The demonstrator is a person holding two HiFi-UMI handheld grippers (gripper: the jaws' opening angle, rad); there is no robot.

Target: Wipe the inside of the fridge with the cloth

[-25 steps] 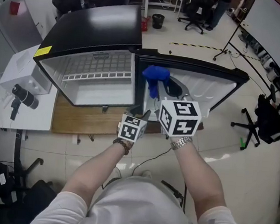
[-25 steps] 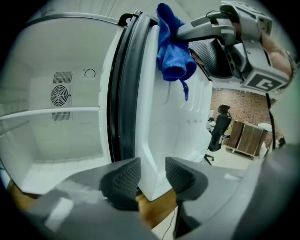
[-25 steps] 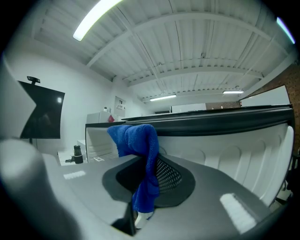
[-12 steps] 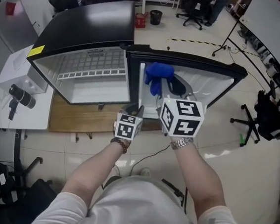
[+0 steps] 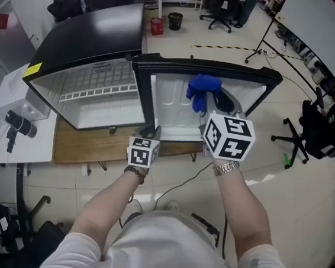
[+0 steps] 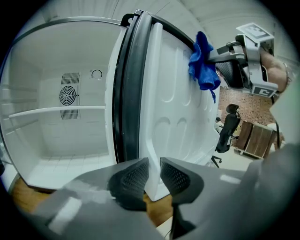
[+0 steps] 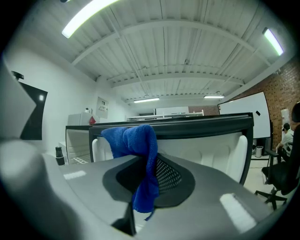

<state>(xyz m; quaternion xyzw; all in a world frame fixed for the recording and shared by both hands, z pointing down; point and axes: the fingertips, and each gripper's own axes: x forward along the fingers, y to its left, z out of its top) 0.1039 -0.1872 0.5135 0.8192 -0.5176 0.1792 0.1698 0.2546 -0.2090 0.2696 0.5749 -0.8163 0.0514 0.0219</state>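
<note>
The small fridge (image 5: pixel 94 93) stands open, its white inside and wire shelf bare. My left gripper (image 5: pixel 151 132) is at the lower edge of the open door (image 5: pixel 173 110). In the left gripper view its jaws have just been closing, and the left gripper (image 6: pixel 154 176) is now shut on the white inner rim of the door (image 6: pixel 173 103). A blue cloth (image 5: pixel 203 91) hangs pinched in my right gripper (image 5: pixel 210 108), up at the door's top edge. In the right gripper view the cloth (image 7: pixel 136 140) drapes over the shut right gripper (image 7: pixel 149 173).
The fridge rests on a wooden platform (image 5: pixel 83 145). A white unit with a black camera (image 5: pixel 15 123) stands to the left. An office chair (image 5: pixel 310 130) is at the right, more chairs and a bin at the back, and a cable (image 5: pixel 180 185) lies on the tiled floor.
My right gripper has carried the blue cloth to the right along the door's upper edge. The left gripper has stayed at the door's lower edge.
</note>
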